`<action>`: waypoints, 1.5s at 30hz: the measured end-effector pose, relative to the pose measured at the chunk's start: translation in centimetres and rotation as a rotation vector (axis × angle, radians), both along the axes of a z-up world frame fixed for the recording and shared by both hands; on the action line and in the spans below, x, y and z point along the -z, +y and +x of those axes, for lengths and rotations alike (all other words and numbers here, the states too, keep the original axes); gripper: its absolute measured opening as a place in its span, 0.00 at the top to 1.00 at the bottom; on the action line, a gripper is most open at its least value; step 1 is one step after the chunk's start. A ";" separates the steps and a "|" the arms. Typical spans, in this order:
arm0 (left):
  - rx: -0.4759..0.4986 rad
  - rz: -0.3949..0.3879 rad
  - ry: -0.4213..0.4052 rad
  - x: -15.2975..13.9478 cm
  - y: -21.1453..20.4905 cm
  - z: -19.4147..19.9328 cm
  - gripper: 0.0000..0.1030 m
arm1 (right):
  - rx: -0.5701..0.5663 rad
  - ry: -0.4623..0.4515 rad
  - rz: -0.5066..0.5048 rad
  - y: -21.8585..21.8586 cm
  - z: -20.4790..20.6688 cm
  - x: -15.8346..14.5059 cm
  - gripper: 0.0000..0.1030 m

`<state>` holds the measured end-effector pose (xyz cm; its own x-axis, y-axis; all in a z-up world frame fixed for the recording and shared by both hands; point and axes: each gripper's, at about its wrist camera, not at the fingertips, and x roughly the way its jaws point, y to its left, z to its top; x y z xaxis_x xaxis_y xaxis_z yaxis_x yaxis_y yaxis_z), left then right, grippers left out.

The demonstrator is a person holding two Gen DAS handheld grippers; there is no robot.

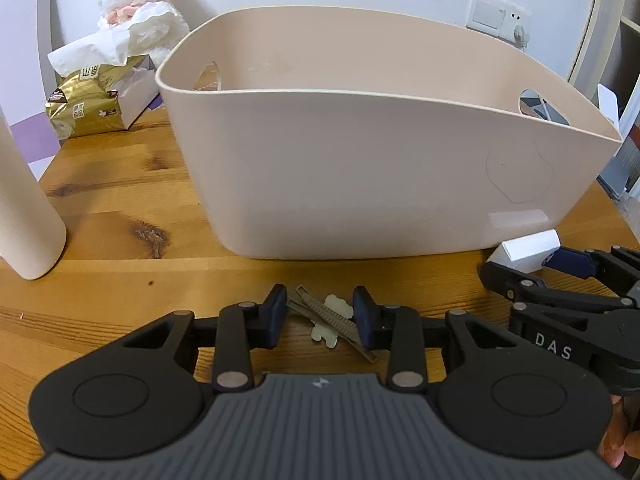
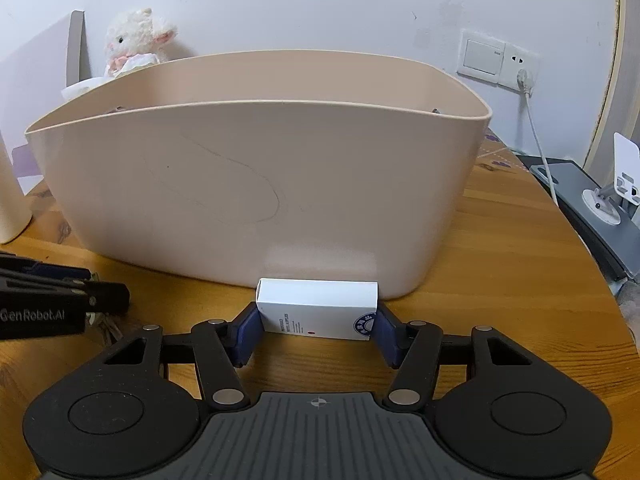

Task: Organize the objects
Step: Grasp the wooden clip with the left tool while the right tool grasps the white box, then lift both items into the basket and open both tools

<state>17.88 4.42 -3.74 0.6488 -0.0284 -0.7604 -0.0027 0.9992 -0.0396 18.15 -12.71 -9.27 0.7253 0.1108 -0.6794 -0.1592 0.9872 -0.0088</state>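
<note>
A khaki hair clip with a cream flower (image 1: 334,320) lies flat on the wooden table (image 1: 120,200), just in front of a tall beige plastic basket (image 1: 380,160). My left gripper (image 1: 320,316) is open, its blue pads on either side of the clip; it also shows in the right wrist view (image 2: 116,298). A small white box with blue print (image 2: 316,312) rests on the table against the basket (image 2: 260,184). My right gripper (image 2: 316,334) has a pad against each end of the box. The basket's inside is hidden.
A white cylinder (image 1: 24,200) stands at the left. A gold tissue pack (image 1: 86,108) and a plush lamb (image 1: 140,8) sit behind it. At the right are a wall socket with cable (image 2: 520,76) and a grey device (image 2: 592,208). A hand (image 1: 624,436) shows low right.
</note>
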 end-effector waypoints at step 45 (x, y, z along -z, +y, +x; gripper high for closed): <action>0.036 0.067 -0.357 -14.0 -1.7 -1.1 0.66 | -0.008 -0.319 0.061 -2.3 -1.7 -13.2 0.46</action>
<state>16.75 2.75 10.24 0.8732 -0.0134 -0.4871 0.0343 0.9988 0.0338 16.44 -15.01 3.98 0.8996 0.1515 -0.4095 -0.1661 0.9861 -0.0001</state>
